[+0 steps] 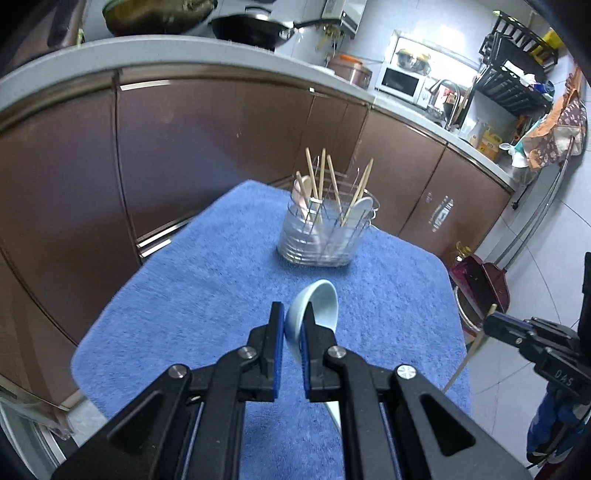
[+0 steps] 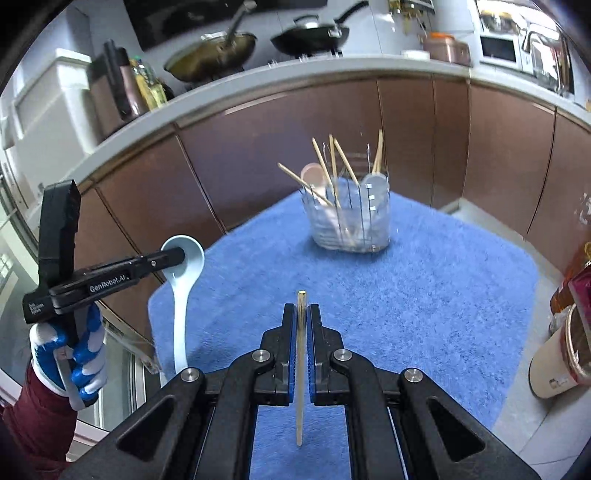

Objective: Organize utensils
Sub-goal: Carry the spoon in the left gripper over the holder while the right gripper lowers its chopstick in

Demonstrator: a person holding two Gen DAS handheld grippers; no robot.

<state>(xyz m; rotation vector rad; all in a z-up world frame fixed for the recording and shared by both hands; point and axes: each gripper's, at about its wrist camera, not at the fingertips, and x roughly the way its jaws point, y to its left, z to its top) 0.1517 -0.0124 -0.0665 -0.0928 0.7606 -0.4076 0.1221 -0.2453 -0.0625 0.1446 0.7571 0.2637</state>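
My left gripper [image 1: 293, 314] is shut on the bowl of a pale blue soup spoon [image 1: 319, 299], held above the blue towel [image 1: 207, 280]; its handle hangs down. The right wrist view shows that gripper [image 2: 177, 254] and spoon [image 2: 183, 295] at the left. My right gripper [image 2: 303, 312] is shut on a single wooden chopstick [image 2: 301, 369], held upright between the pads. A clear utensil holder [image 1: 325, 229] with several chopsticks and spoons stands at the towel's far end, also in the right wrist view [image 2: 351, 218]. My right gripper shows at the right edge of the left view [image 1: 495, 325].
Brown cabinet doors [image 1: 221, 147] and a grey counter with woks [image 1: 255, 26] run behind the table. A dustpan and bin [image 1: 480, 284] stand on the floor to the right. A bottle and a container [image 2: 565, 343] sit right of the towel.
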